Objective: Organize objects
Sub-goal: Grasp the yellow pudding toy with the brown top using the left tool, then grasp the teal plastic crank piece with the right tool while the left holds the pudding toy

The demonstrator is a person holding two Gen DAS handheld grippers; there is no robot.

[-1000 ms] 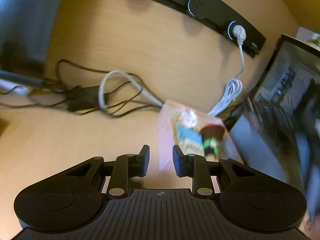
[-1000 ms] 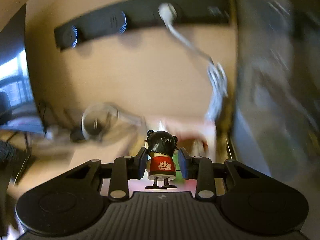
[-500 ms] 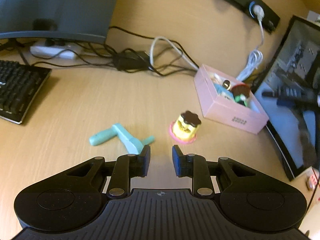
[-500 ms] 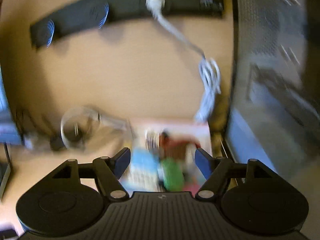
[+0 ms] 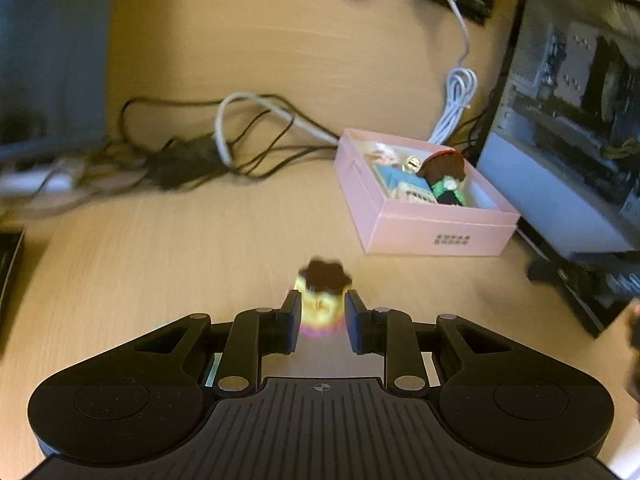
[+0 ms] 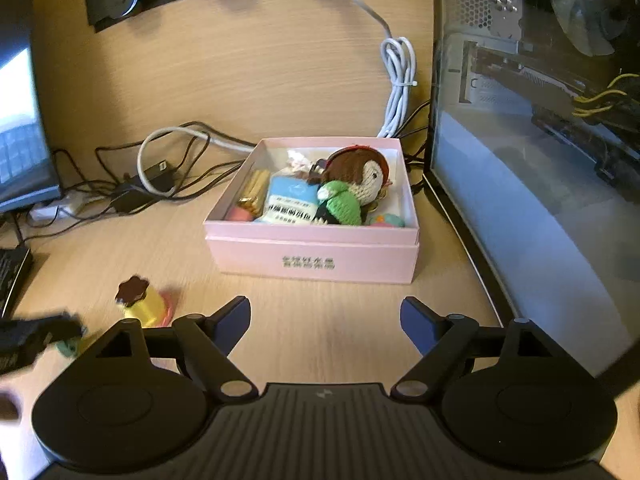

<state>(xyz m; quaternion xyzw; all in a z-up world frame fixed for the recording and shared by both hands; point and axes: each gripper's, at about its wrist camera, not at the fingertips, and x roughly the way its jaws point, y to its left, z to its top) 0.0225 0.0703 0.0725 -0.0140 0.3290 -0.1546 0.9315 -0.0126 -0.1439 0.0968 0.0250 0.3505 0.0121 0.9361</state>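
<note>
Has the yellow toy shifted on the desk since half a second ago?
Cannot tell: the yellow toy looks equally near the pink box, but the camera itself moved.

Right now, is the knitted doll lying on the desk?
No, the knitted doll lies inside the pink box, on top of other things.

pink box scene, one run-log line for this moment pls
left gripper: shut, pudding toy just ahead | right gripper: opening, empty | pink box: toys inside

Warm dim indoor light, fisheye bending at edges, left view motion-blurred (right sharper)
</note>
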